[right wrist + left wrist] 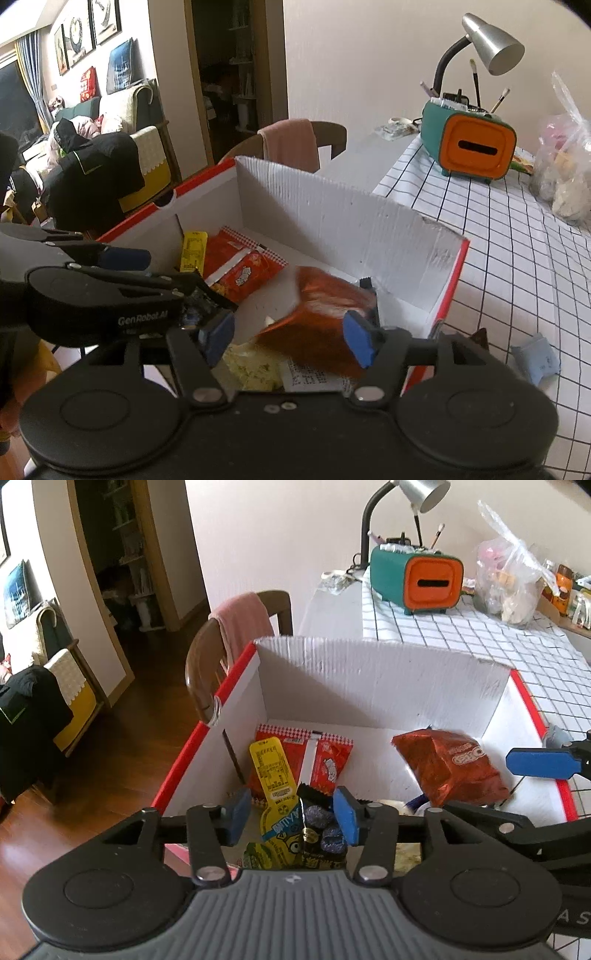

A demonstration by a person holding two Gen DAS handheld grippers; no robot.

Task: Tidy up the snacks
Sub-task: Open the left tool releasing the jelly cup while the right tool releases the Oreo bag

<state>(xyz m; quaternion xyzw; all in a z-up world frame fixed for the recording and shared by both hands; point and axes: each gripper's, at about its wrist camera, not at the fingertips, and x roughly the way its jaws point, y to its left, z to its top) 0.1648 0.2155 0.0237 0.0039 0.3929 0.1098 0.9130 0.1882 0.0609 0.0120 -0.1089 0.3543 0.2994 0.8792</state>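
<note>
checked table (498,258) carries snack box (332,206), green-orange holder (469,144).

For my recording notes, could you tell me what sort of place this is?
Most likely a home living and dining room: a table with a checked cloth and a desk lamp, a wooden chair, and a sofa under framed pictures.

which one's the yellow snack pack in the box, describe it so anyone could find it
Look into the white cardboard box with red edges on the checked tablecloth. Against its left wall lies the yellow pack, overlapping a flat red packet. It is the only long, narrow yellow one.
</note>
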